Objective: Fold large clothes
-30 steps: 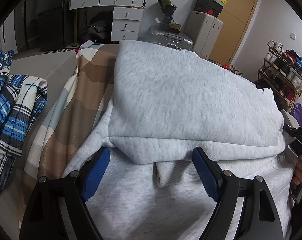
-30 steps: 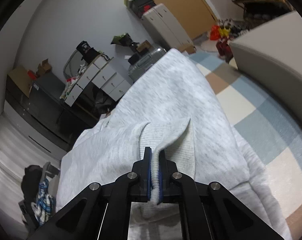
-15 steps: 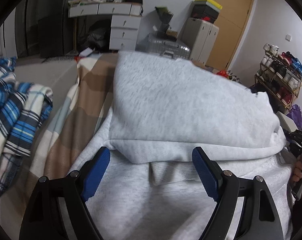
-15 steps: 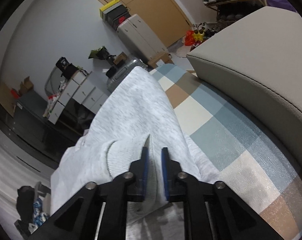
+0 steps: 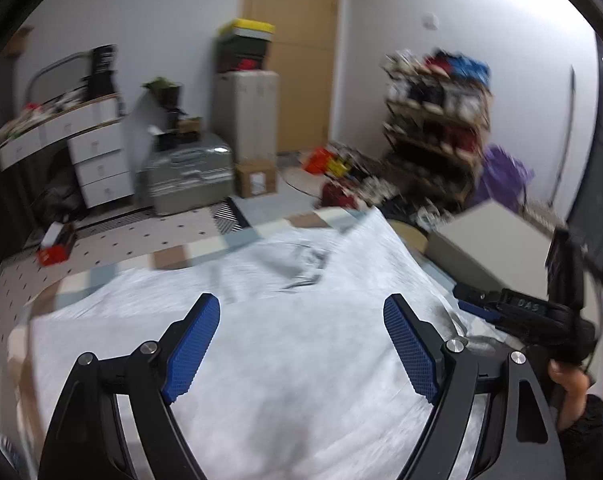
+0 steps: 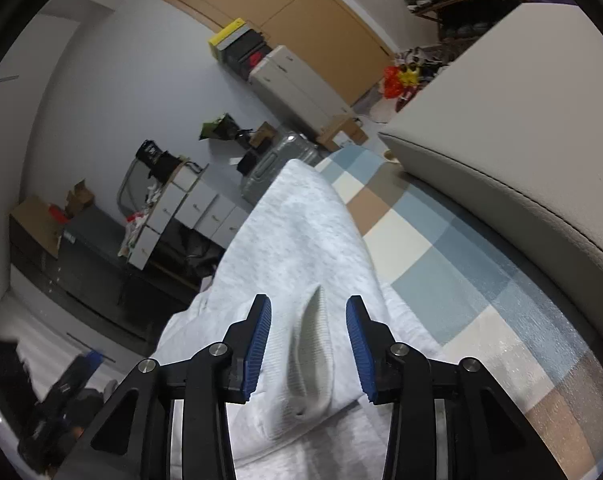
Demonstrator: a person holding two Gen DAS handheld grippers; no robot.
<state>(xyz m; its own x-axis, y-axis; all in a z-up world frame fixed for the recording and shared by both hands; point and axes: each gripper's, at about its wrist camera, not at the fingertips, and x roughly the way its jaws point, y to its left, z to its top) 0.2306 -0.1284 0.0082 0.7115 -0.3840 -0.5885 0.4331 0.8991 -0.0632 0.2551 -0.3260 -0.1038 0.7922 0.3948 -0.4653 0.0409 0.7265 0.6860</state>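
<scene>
A light grey sweatshirt (image 5: 293,320) lies folded on a checked blanket (image 6: 453,264). In the left wrist view my left gripper (image 5: 301,344) hovers above the cloth, jaws wide open and empty. The right gripper (image 5: 485,304) shows at that view's right edge, held by a hand. In the right wrist view my right gripper (image 6: 307,344) has its jaws opening. The ribbed sleeve cuff (image 6: 313,344) stands between the blue pads (image 6: 257,340) without touching them. The sweatshirt (image 6: 297,232) stretches away beyond the cuff.
A beige padded headboard (image 6: 521,152) borders the blanket on the right. Beyond the bed stand a silver suitcase (image 5: 189,172), white drawers (image 5: 97,160), a shoe rack (image 5: 437,128) and a wooden door (image 5: 293,48). The floor mat (image 5: 133,236) lies past the bed's end.
My right gripper let go of the sleeve cuff, its jaws parting. My left gripper lifted and swung right, so its view now faces the shoe rack and the bed's end.
</scene>
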